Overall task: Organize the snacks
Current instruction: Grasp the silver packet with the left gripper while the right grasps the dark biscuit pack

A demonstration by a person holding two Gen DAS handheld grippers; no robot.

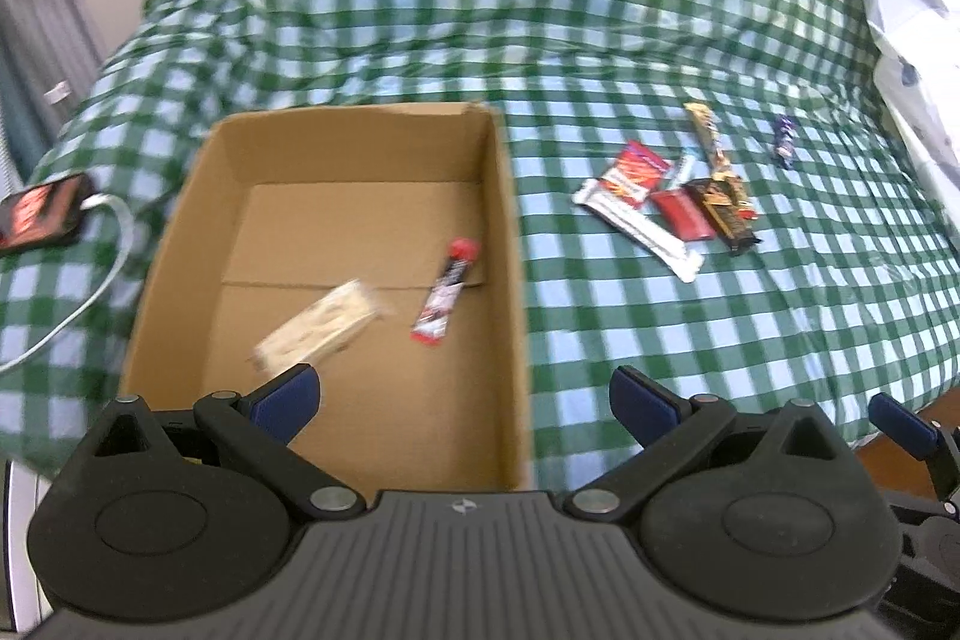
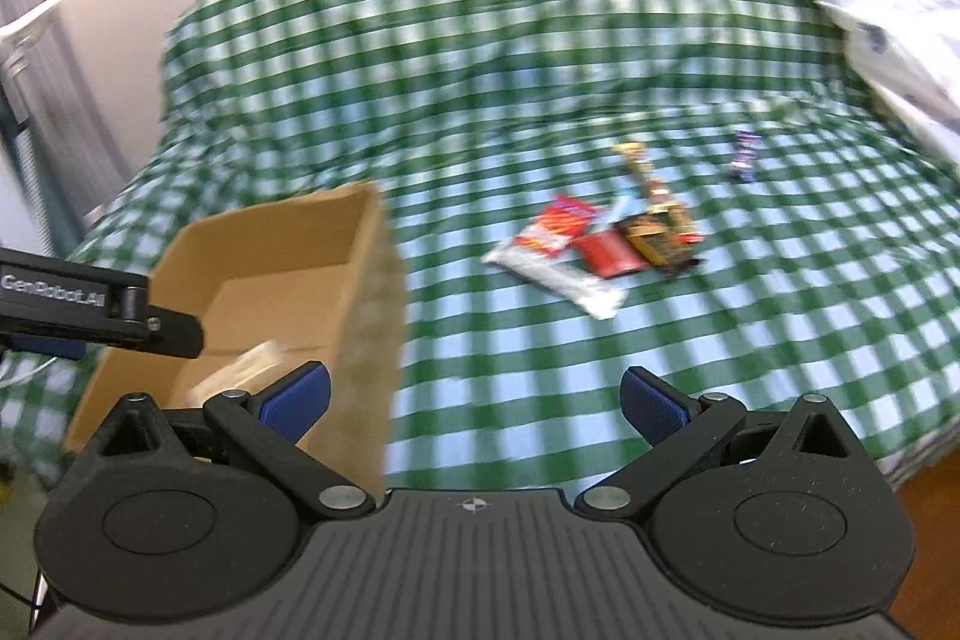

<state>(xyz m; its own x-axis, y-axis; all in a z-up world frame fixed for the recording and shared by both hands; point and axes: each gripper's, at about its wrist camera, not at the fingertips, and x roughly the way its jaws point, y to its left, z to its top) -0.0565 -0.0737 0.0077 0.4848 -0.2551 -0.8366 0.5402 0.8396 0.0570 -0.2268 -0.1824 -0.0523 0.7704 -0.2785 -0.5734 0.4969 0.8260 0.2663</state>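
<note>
Both grippers spread wide and empty over a checked bed, cardboard box part-filled.

Nearest, left gripper (image 1: pixel 465 397) with jaws wide apart, holding nothing, poised above the open cardboard box (image 1: pixel 510 220); right gripper (image 2: pixel 474 394) likewise wide open and empty, just right of the box wall. Inside the box, a blurred pale snack packet (image 1: pixel 321 331) close to the left blue finger (image 1: pixel 288 397), and a red-and-black stick packet (image 1: pixel 447 292) lying flat near the right wall. Farther right on the green checked bedcover (image 1: pixel 660 340), a touching heap of snacks (image 1: pixel 666 205): white bar, red packets, dark gold-printed wrappers. Beyond, apart from the heap, a small purple sweet (image 1: pixel 783 140). At far left, a phone (image 1: pixel 42 217) with a white cable (image 1: pixel 105 274).
</note>
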